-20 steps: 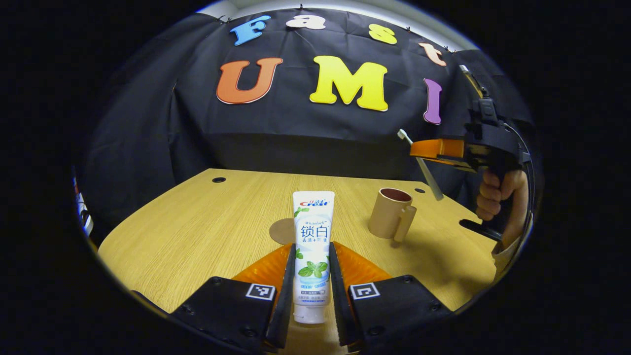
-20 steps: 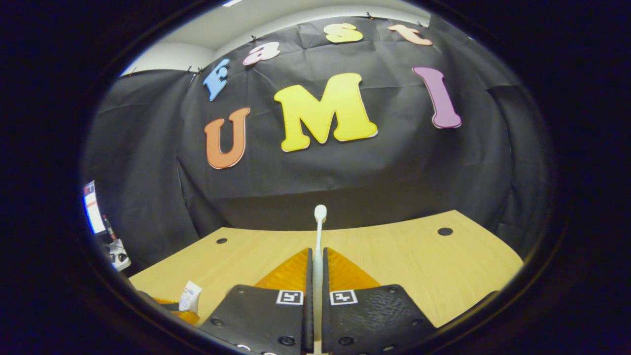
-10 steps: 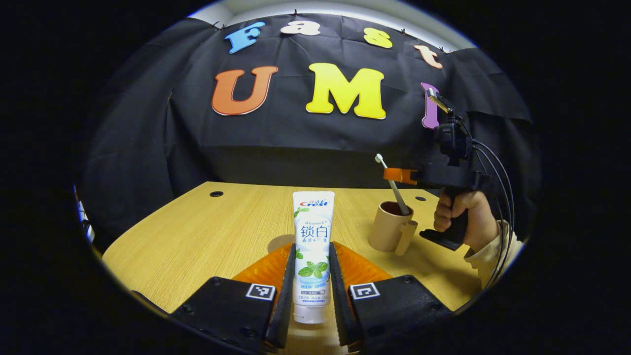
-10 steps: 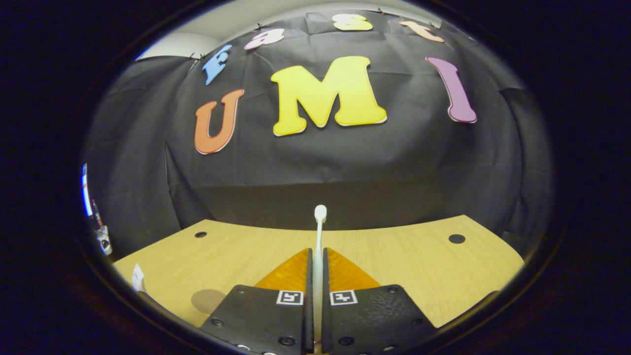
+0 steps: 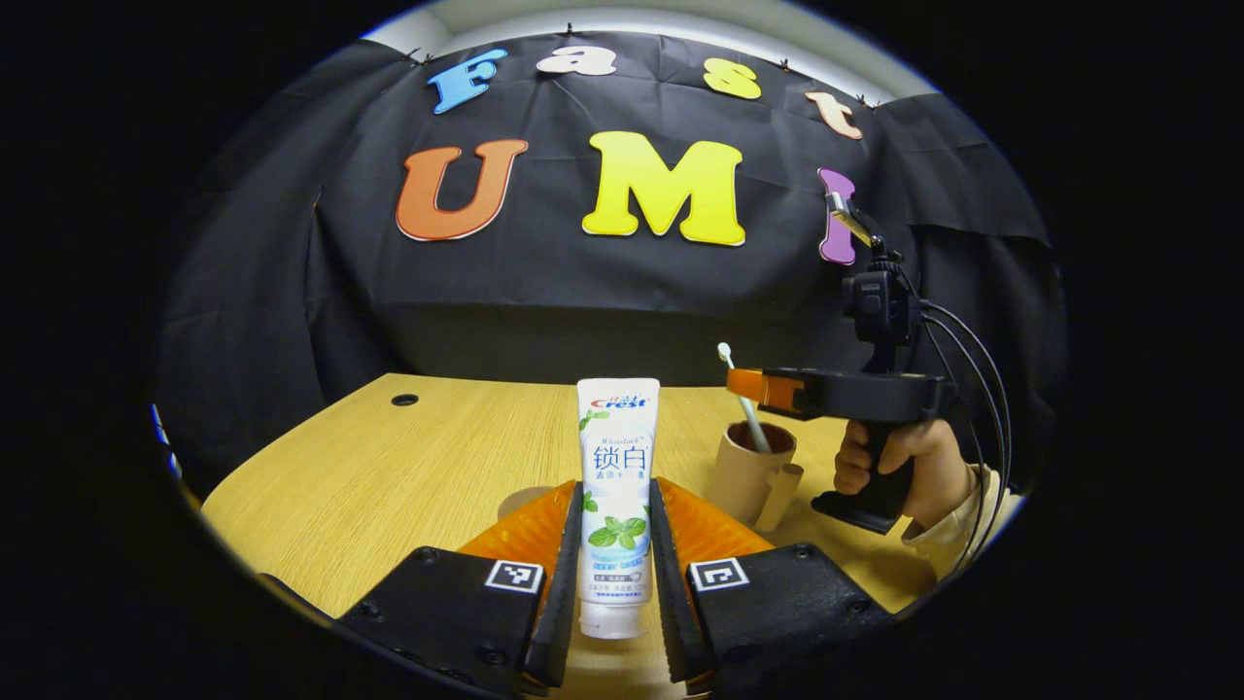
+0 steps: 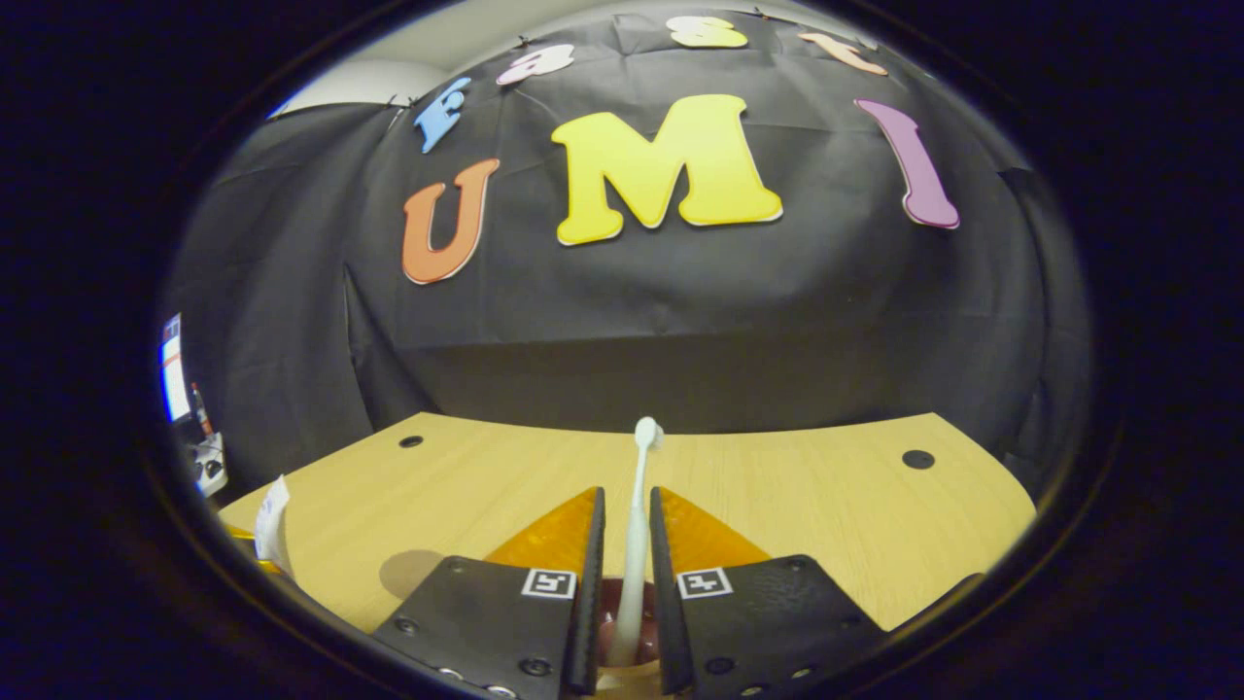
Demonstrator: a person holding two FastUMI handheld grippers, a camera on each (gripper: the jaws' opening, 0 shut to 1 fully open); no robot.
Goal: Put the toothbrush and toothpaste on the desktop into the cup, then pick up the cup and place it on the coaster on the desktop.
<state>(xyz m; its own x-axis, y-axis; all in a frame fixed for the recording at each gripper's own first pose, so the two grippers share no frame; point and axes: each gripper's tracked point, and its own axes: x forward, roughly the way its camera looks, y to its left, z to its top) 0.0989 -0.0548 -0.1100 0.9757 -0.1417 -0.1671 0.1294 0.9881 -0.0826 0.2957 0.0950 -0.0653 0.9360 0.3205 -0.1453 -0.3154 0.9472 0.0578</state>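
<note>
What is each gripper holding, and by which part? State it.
The left gripper clamps the toothpaste tube by its lower half, cap end down. The right gripper has opened; the toothbrush stands loose between its fingers, in the cup.

Handheld gripper rigs, black bodies with square coded tags

The left gripper (image 5: 616,583) and right gripper (image 6: 627,593) each have black textured housings with round screws and a square black-and-white marker per side. In the left gripper view, the right gripper has a pistol grip, top-mounted camera block and looping black cables; the hand (image 5: 899,465) wears a cream sleeve (image 5: 957,540).
</note>
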